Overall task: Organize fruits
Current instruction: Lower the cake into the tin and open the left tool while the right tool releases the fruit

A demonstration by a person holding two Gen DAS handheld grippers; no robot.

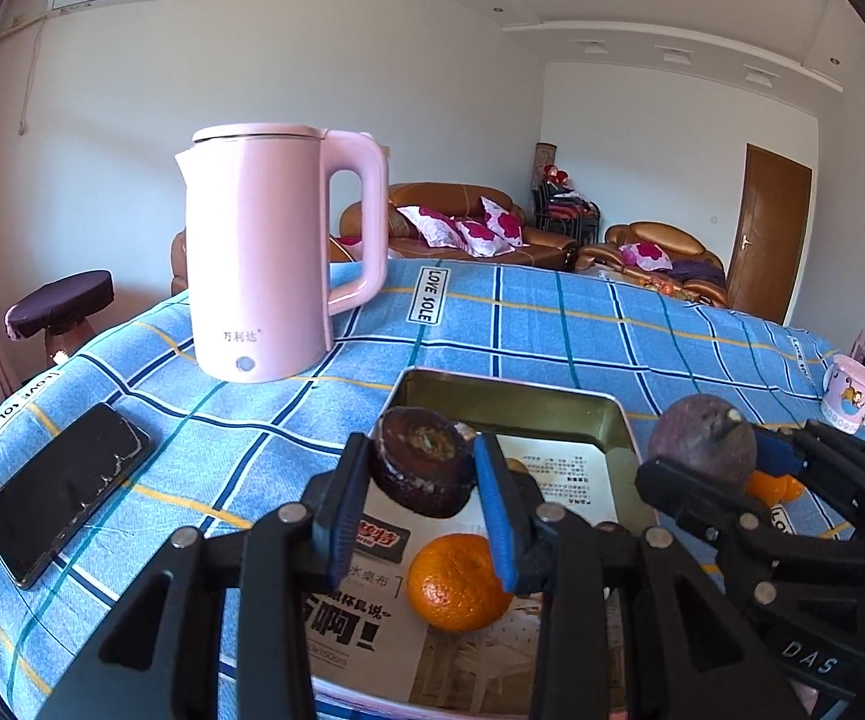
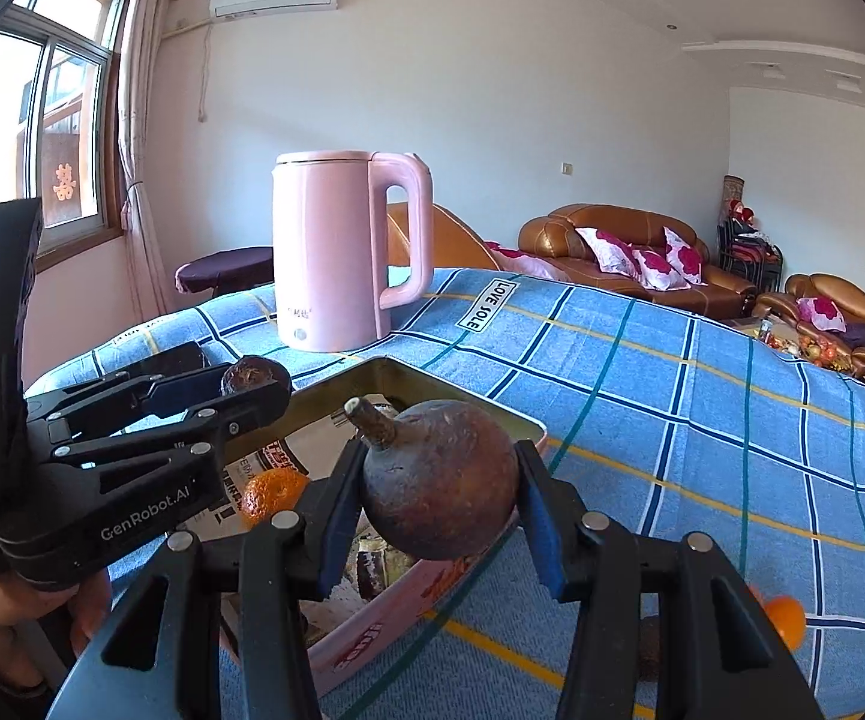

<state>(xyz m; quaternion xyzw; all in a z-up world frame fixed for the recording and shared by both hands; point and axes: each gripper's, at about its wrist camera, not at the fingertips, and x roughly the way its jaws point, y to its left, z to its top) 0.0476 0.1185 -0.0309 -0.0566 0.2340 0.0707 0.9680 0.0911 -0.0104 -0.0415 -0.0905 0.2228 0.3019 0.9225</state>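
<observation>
My left gripper (image 1: 423, 468) is shut on a dark, flattened brown fruit (image 1: 423, 468) and holds it over the square tin box (image 1: 510, 399). One orange mandarin (image 1: 456, 582) lies on the printed paper inside the box. My right gripper (image 2: 441, 492) is shut on a round dark-purple fruit with a stem (image 2: 441, 492), held over the box's near right rim (image 2: 432, 576). In the left wrist view that same purple fruit (image 1: 702, 441) shows at the right. In the right wrist view the left gripper (image 2: 252, 381) appears at the left. Another mandarin (image 2: 786, 618) lies on the cloth outside the box.
A pink electric kettle (image 1: 270, 258) stands behind the box on the blue checked tablecloth (image 1: 582, 330). A black phone (image 1: 63, 486) lies at the left. A small pink cup (image 1: 849, 396) sits at the far right edge. A hand (image 2: 24, 612) grips the left tool.
</observation>
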